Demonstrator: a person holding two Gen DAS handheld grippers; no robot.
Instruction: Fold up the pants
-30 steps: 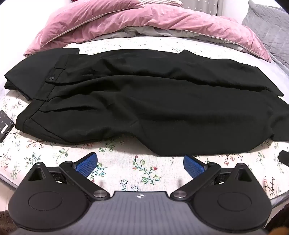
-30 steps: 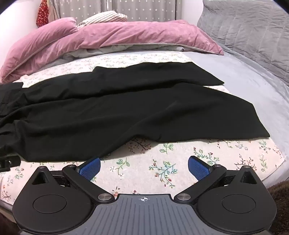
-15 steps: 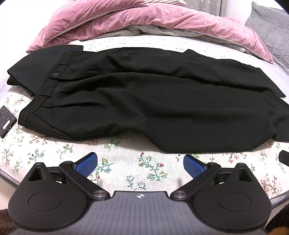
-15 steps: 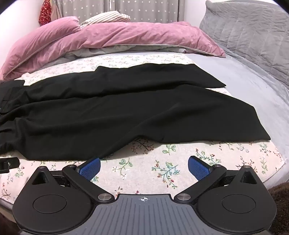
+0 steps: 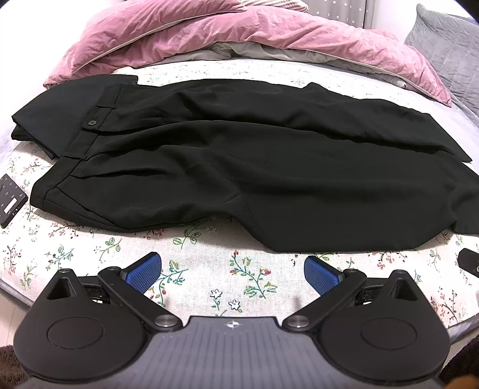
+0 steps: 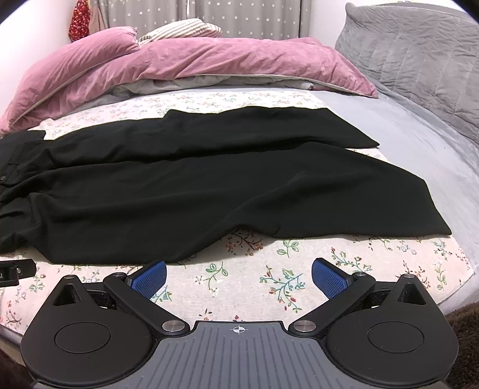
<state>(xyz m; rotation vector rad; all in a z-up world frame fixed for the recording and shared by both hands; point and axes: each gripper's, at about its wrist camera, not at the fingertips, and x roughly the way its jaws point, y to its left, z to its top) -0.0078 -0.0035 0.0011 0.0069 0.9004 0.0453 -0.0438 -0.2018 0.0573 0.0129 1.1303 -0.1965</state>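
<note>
Both tools (image 5: 233,270) agape before pants (image 5: 254,167)

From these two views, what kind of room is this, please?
Most likely a bedroom: black pants lie spread on a bed with a floral sheet, a pink duvet is bunched behind them, and star-patterned curtains hang at the back.

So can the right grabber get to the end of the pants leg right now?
Probably yes. The right gripper is open and holding nothing, and only bare flowery sheet lies between it and the near leg hem of the black pants.
</note>
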